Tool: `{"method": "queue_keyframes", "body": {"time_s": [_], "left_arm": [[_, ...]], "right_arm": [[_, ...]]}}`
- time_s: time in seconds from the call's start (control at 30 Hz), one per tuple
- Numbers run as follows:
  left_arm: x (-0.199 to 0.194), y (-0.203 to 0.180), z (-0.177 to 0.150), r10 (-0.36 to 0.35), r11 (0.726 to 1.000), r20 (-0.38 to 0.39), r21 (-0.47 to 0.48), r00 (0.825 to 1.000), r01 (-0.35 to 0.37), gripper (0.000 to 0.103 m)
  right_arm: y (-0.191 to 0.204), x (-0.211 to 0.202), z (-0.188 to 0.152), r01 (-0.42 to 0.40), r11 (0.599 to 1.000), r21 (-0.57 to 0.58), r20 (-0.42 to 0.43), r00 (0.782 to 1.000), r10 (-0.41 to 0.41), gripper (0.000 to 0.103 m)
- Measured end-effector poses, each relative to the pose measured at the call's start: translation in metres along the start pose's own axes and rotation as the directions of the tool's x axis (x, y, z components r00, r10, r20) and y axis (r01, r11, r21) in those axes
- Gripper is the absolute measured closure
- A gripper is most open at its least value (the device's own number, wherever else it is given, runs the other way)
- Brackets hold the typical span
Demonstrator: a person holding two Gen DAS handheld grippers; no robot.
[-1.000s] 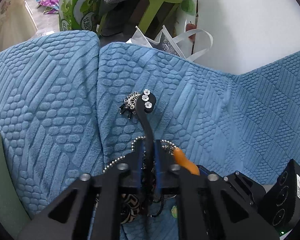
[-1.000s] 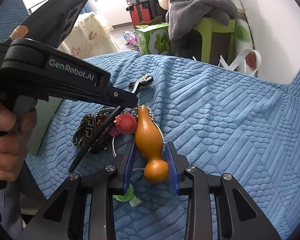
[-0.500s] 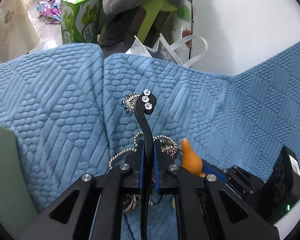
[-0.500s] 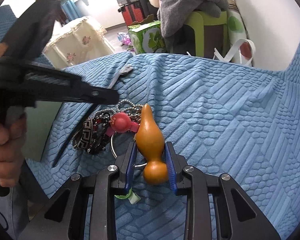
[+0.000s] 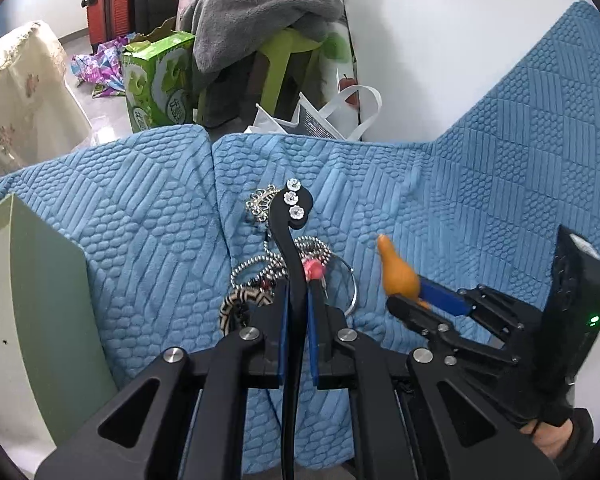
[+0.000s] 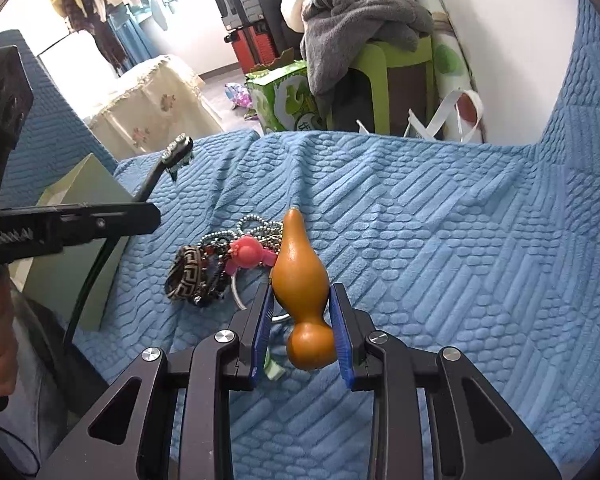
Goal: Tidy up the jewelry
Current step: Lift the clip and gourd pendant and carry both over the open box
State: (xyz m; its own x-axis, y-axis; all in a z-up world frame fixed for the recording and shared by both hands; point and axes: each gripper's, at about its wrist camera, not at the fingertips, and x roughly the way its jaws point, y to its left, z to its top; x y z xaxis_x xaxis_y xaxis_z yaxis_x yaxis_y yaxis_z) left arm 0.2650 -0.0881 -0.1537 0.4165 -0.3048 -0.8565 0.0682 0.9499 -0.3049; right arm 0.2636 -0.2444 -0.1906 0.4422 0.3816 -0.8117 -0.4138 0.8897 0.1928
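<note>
My left gripper [image 5: 298, 300] is shut on a black hair stick [image 5: 290, 236] with three white flowers at its tip, held above the blue sofa cover. The stick also shows in the right wrist view [image 6: 156, 172]. My right gripper [image 6: 302, 312] is shut on an orange gourd pendant [image 6: 302, 284], also seen in the left wrist view [image 5: 398, 274]. Below lies a jewelry pile: a bead chain [image 5: 256, 264], a patterned bangle [image 6: 186, 272], a pink charm [image 6: 246, 254], a metal ring [image 5: 352, 292] and a silver brooch [image 5: 262, 204].
A pale green box [image 5: 32, 312] stands at the left on the sofa; it also shows in the right wrist view [image 6: 80, 232]. Beyond the sofa edge are a green carton [image 5: 156, 80], a green stool with grey clothes [image 5: 268, 12] and a white bag [image 5: 332, 116].
Both grippers have lifted away from the pile. The hair stick and the gourd pendant rose with them. The green box has come further into view at the left.
</note>
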Motion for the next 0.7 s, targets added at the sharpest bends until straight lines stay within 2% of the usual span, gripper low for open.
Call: {"method": "queue_keyframes", "body": {"time_s": [0.33, 0.4, 0.57, 0.7], "left_arm": [[-0.023, 0.004, -0.038, -0.025, 0.999, 0.029, -0.025, 0.999, 0.026, 0.095], [-0.029, 0.006, -0.045, -0.053, 0.998, 0.022, -0.040, 0.998, 0.054, 0.095], [-0.055, 0.008, -0.067, -0.075, 0.996, 0.025, -0.055, 0.997, 0.077, 0.095], [-0.080, 0.011, -0.071, -0.076, 0.996, 0.052, -0.047, 0.996, 0.078, 0.095]], "right_arm": [[0.018, -0.035, -0.014, 0.037, 0.997, 0.068, 0.007, 0.999, -0.038, 0.077], [0.026, -0.043, -0.022, 0.046, 0.995, 0.083, 0.004, 0.999, -0.047, 0.077], [0.047, -0.060, -0.043, 0.078, 0.989, 0.125, 0.009, 0.997, -0.080, 0.077], [0.064, -0.072, -0.040, 0.089, 0.988, 0.127, 0.020, 0.996, -0.092, 0.077]]}}
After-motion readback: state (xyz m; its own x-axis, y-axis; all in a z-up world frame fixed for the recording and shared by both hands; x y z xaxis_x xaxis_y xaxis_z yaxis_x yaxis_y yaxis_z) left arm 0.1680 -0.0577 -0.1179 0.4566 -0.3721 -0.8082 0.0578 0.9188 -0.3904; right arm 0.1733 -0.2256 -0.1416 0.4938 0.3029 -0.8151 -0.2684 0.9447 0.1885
